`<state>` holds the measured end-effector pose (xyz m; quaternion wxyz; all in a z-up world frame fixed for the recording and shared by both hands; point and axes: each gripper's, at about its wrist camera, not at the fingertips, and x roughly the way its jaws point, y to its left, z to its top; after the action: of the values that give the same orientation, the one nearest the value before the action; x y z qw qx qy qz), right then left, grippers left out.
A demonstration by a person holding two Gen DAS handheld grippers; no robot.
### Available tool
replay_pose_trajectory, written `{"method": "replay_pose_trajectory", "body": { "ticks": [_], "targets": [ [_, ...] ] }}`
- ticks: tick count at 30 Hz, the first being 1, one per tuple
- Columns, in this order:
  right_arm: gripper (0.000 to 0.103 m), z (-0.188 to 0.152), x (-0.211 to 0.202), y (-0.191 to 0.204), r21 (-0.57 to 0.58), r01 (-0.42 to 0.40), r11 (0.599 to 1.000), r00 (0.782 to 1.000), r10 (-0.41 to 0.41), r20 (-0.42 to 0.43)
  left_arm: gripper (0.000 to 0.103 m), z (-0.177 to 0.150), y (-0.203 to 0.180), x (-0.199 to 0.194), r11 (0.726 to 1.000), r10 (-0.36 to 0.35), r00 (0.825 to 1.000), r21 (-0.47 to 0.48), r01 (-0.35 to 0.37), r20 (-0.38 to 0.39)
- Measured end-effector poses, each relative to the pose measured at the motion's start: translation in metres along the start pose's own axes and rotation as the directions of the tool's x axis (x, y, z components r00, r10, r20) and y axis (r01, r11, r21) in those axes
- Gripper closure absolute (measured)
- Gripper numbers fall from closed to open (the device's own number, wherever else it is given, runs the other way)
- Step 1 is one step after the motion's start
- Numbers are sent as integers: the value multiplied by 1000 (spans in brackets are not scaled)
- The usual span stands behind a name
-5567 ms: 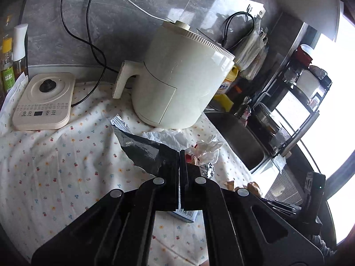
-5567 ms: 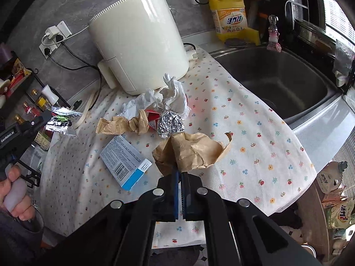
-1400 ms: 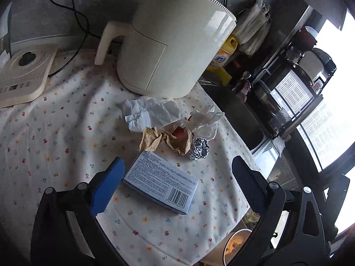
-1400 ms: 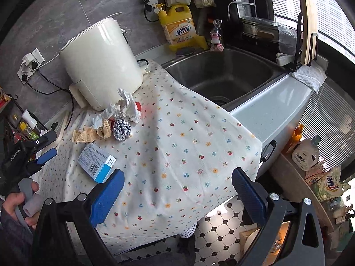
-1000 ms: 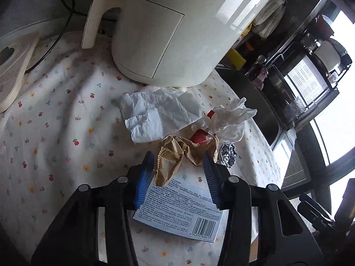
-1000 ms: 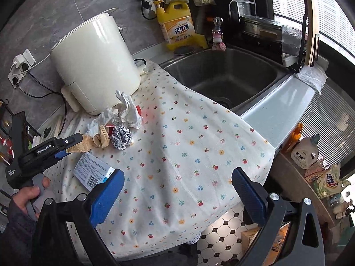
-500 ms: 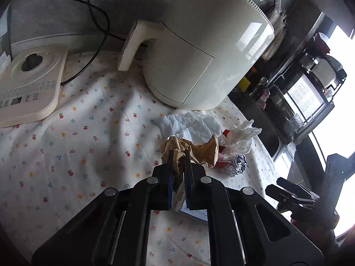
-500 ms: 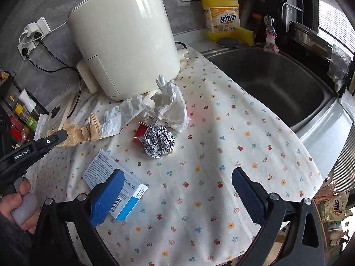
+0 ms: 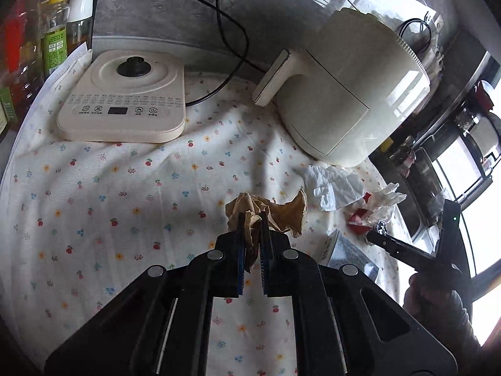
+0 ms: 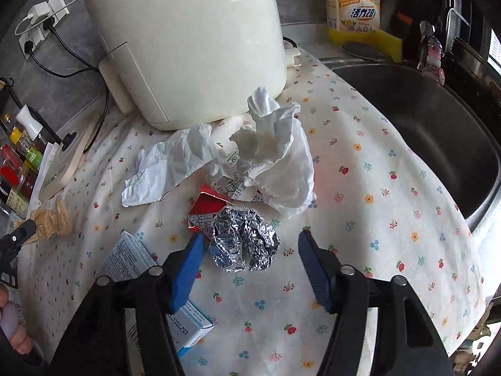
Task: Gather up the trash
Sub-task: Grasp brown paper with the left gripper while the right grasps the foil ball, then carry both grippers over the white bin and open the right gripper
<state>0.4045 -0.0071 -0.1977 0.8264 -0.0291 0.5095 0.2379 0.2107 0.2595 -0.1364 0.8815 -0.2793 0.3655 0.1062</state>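
My left gripper (image 9: 250, 219) is shut on a crumpled brown paper (image 9: 281, 213) and holds it just above the flowered cloth (image 9: 125, 203), left of the pile. That paper (image 10: 51, 217) also shows at the left edge of the right wrist view. My right gripper (image 10: 249, 250) straddles a foil ball (image 10: 244, 242). Its jaws are closing, with a gap still between the right pad and the foil. Behind the foil lie a red wrapper (image 10: 203, 210), a white tissue (image 10: 275, 156) and a crumpled white paper (image 10: 169, 166). A blue and white box (image 10: 131, 260) lies under the left finger.
A cream air fryer (image 10: 188, 40) stands behind the pile. A flat cream cooker base (image 9: 122, 106) sits at the back left beside several bottles (image 9: 53, 31). The steel sink (image 10: 422, 125) lies to the right, with a yellow soap bottle (image 10: 353, 6) behind it.
My left gripper shut on the brown paper and drew it left, away from the pile. My right gripper dropped over the foil ball and its jaws narrowed.
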Motion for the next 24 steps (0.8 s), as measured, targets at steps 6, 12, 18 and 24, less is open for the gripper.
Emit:
{"method": "replay_pose_trajectory", "body": {
  "ticks": [6,12,18,24],
  "targets": [
    [65,-16,-29,-3,-18,-18,1000,999,19,29,95,-3,-22,-3,999,-30,1000,25,30,9],
    [65,-40,-73,-30,20,-11,1000,998,10,62,95,-14,-70,1,992,-96,995,85,97,-15],
    [65,-74,-118,-76,91,22,996,996,-30,82,95,-35,-127,10,973,-166,984,150,174,-67],
    [65,-113,-161,-126,184,72,980,991,-92,99,95,-64,-187,18,942,-229,965,220,253,-131]
  ]
}}
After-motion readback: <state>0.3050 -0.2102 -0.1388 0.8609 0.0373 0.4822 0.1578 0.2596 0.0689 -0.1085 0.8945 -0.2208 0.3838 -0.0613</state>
